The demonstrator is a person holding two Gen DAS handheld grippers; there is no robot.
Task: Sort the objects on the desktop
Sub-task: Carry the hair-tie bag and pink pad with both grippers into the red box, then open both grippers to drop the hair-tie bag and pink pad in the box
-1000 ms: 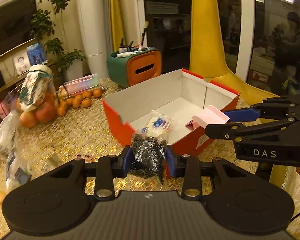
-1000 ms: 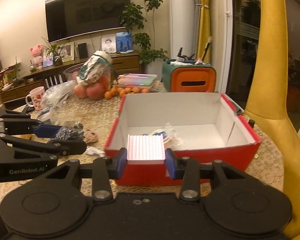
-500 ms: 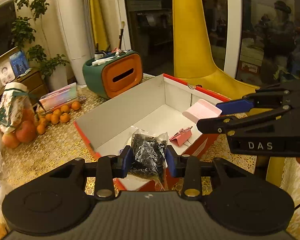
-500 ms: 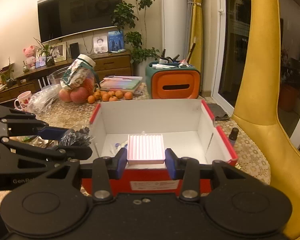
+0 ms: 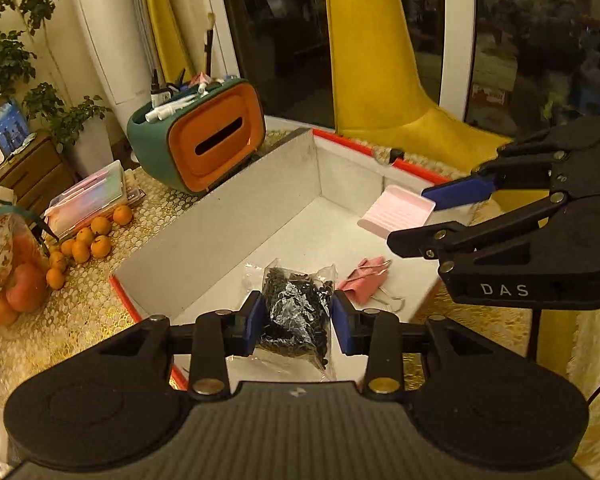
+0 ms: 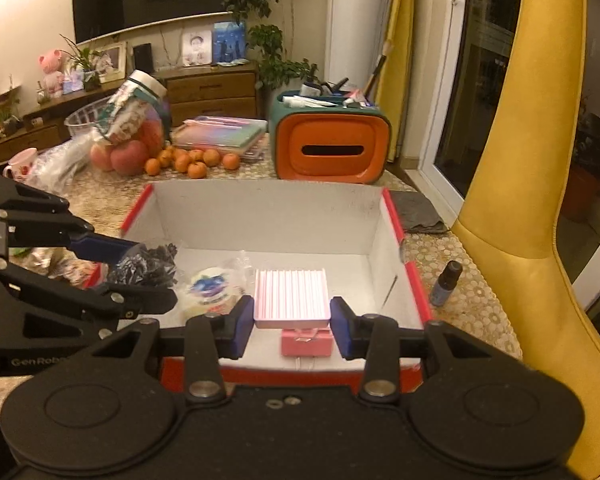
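Since the earlier frame both hands have carried their loads forward, from short of the red box's near wall to over its white floor. The left hand-held gripper (image 5: 298,322) is clamped on a clear bag of small black pieces (image 5: 296,312) — the pads press its sides and the bag hangs above the near-left part of the red box (image 5: 220,216). The right hand-held gripper (image 6: 291,320) is closed narrowly on a pink ribbed tray (image 6: 290,294), held level above the box's near edge, right over a pink binder clip (image 6: 307,342) lying inside. A round packet with a blue print (image 6: 212,290) already rests on the box floor to the left.

The bag looks light and soft; its contents will likely shift and the film is slippery, so a grip across the bulk of the pieces, as now, seems safer than one on the loose plastic edge. The tray looks stiff, light plastic — pinching its two opposite side walls suits it, and a low release should keep it from tipping onto the clip.
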